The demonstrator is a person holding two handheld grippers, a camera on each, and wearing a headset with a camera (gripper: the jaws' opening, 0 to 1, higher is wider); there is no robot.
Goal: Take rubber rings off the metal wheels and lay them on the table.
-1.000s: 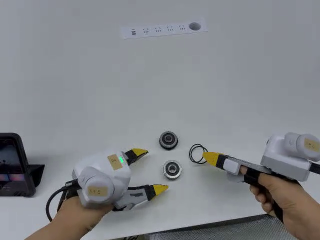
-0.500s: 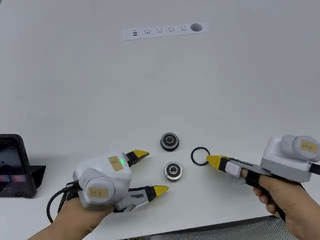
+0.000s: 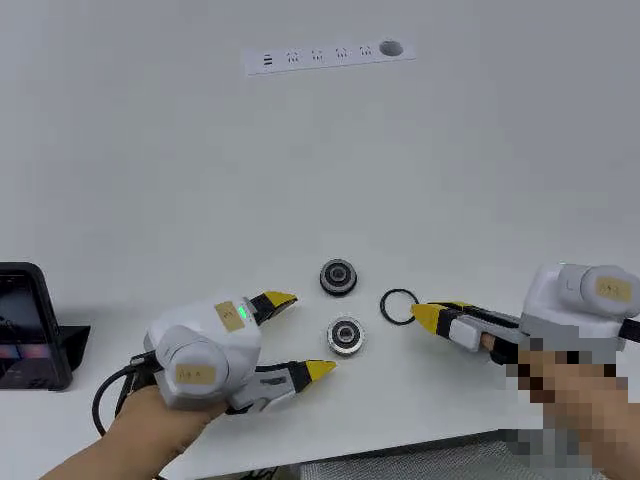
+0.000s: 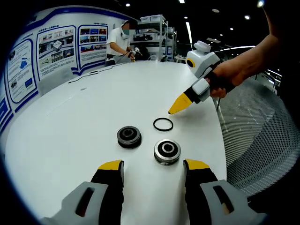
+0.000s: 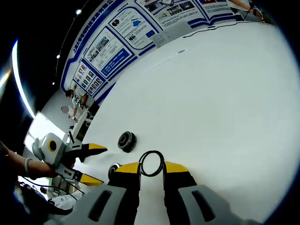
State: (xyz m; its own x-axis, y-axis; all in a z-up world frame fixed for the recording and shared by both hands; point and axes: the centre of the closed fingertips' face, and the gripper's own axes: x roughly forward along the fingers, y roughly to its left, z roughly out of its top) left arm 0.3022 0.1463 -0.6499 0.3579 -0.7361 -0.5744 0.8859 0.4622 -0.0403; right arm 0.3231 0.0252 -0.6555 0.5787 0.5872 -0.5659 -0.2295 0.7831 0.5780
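Observation:
Two metal wheels lie on the white table, one farther (image 3: pixel 338 277) and one nearer (image 3: pixel 345 336). A loose black rubber ring (image 3: pixel 382 306) lies flat to their right. My right gripper (image 3: pixel 428 313) points at the ring from the right, its jaws slightly parted with nothing between them. In the right gripper view the ring (image 5: pixel 151 151) lies just beyond the yellow fingertips (image 5: pixel 129 168). My left gripper (image 3: pixel 297 334) stands open left of the nearer wheel. In the left gripper view both wheels (image 4: pixel 129 136) (image 4: pixel 167 151) and the ring (image 4: pixel 153 124) lie ahead of the wide jaws.
A white power strip (image 3: pixel 327 56) lies at the far side of the table. A dark screen on a stand (image 3: pixel 25 340) sits at the left edge. The table's front edge runs just below both hands. A person stands far off (image 4: pixel 117 40).
One second ago the right gripper held the ring above the table. The ring now lies flat, and the gripper has let go, parted its jaws and drawn back slightly. The left gripper stayed put.

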